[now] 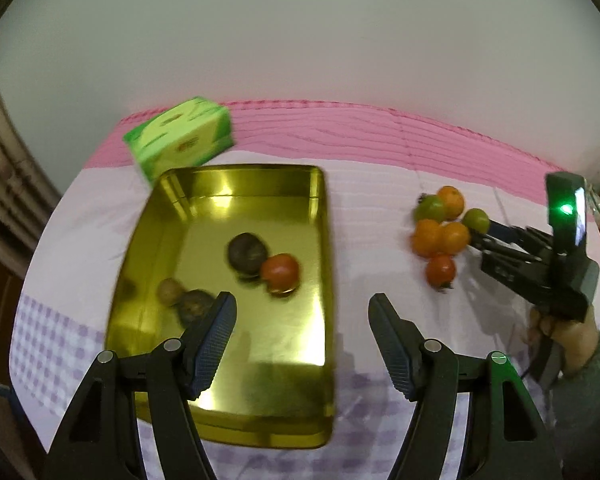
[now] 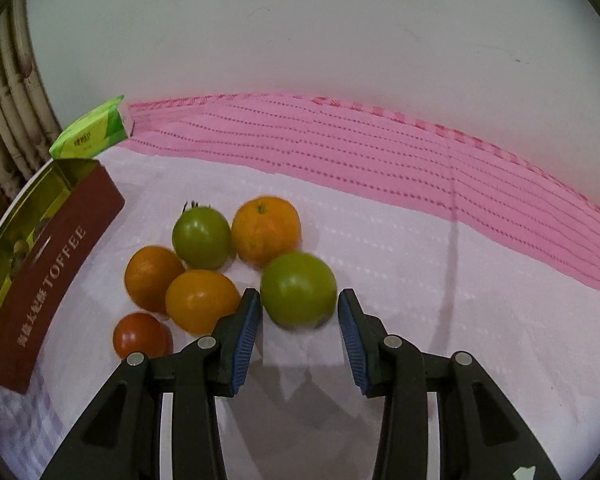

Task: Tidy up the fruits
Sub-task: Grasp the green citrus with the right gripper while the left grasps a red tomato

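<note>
A gold tin tray (image 1: 180, 208) lies on the cloth and holds a red tomato (image 1: 280, 273), a dark round fruit (image 1: 247, 253) and two brown fruits (image 1: 184, 298). My left gripper (image 1: 302, 312) is open and empty above the tray's near right part. A pile of orange, green and red fruits (image 1: 440, 232) lies to the right. In the right wrist view my right gripper (image 2: 298, 312) is open with its jaws on either side of a green tomato (image 2: 298, 288); I cannot tell whether the pads touch it. Oranges (image 2: 266, 234) and a red tomato (image 2: 140, 336) lie beside it.
A green tissue pack (image 1: 180, 136) stands behind the tray. The tray's red side reads TOFFEE (image 2: 56, 276). The table has a white and pink cloth (image 2: 380, 168) and a pale wall behind. Pipes (image 2: 12, 92) run at the far left.
</note>
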Tool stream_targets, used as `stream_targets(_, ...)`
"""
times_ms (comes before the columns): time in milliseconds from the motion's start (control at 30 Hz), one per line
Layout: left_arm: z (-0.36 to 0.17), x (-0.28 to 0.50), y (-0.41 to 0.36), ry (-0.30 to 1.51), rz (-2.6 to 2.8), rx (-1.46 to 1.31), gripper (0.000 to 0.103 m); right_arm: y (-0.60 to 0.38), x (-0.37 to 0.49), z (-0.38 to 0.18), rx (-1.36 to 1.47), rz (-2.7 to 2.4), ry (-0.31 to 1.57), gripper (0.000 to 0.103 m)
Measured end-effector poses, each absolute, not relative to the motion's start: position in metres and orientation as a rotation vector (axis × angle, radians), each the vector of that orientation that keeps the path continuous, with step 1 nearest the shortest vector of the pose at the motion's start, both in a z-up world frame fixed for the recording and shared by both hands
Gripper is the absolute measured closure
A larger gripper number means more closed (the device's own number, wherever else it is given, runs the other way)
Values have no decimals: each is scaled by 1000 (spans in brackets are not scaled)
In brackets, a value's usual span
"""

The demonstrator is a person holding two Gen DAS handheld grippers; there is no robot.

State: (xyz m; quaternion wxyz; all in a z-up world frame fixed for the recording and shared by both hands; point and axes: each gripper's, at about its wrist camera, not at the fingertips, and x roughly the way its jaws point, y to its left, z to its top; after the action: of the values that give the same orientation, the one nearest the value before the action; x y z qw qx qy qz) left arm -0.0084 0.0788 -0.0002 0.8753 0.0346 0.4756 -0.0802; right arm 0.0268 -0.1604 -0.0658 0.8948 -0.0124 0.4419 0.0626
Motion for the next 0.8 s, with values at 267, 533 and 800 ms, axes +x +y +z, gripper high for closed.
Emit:
stream_targets(267, -18, -2, 24, 1022, -247, 83, 34, -174, 18, -65, -11, 95, 896, 71)
stream_targets(533, -45, 15, -15, 1091, -288, 65, 36, -234, -12, -63, 50, -53, 892, 71)
stream_targets(800, -63, 31, -37, 1148, -311, 43, 52, -247, -16, -63, 74, -68, 892, 69)
